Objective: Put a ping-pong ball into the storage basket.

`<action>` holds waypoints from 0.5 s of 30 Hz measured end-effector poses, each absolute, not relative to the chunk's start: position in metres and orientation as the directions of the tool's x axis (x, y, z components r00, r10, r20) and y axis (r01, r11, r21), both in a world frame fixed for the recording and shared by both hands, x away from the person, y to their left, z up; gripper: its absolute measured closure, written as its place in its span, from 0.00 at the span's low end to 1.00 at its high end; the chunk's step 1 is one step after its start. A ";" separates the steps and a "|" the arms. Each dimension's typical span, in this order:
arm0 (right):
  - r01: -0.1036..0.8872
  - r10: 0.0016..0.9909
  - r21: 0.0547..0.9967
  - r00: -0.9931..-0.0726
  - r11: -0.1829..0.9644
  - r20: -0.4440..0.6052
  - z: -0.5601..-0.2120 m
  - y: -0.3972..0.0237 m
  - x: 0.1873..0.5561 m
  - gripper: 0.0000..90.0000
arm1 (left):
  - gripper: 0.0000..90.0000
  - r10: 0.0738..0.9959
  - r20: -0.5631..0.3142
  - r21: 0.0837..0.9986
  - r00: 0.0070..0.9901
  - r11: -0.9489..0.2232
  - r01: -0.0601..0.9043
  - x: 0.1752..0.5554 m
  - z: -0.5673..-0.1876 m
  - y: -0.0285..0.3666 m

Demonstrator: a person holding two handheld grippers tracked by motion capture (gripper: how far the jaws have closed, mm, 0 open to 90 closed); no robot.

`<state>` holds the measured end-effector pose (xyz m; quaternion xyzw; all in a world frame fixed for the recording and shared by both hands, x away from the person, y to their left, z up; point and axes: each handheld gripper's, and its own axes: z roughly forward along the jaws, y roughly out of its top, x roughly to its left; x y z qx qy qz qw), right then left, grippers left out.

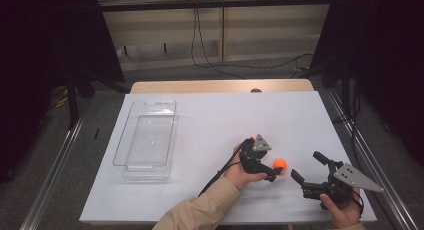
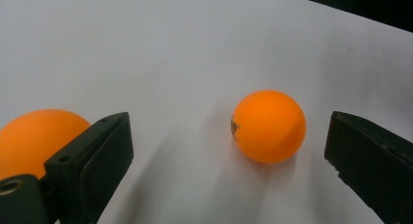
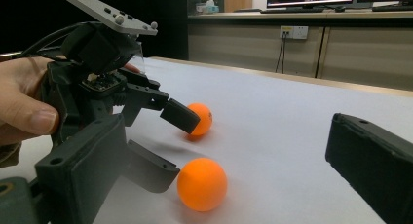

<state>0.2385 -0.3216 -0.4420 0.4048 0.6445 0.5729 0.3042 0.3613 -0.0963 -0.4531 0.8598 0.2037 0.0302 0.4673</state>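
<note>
A white sheet covers the bench (image 1: 210, 125), with dark curtains at either side and a pale wall with trailing cables beyond. At the left of the bench lies a clear plastic tray (image 1: 145, 140).

The left tool (image 1: 276, 173) sits low over the sheet near the front, its jaws spread apart. In the left gripper view an orange ball (image 2: 269, 126) lies on the sheet between the two jaws, closer to the right-hand one and touching neither. A second orange ball (image 2: 34, 136) lies just outside the left-hand jaw, partly hidden behind it; whether it touches the jaw cannot be told.

The right gripper view shows the same pair from the side: one ball (image 3: 201, 119) just behind the tip of the left tool's far jaw, the other (image 3: 202, 184) on the sheet just beside its near jaw.

The right tool (image 1: 306, 168) is held near the front right edge of the bench, jaws wide apart and holding nothing, pointing toward the balls but apart from them.
</note>
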 end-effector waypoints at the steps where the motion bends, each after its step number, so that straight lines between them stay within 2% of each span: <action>1: 0.173 0.870 0.985 -0.487 0.016 0.072 -0.442 -0.322 0.238 0.02 | 0.04 0.378 -0.138 0.816 0.915 -0.480 0.322 0.361 -0.453 -0.096; 15: 0.173 0.871 0.985 -0.486 0.013 0.074 -0.442 -0.322 0.238 0.02 | 0.08 0.364 -0.126 0.818 0.923 -0.488 0.304 0.360 -0.453 -0.102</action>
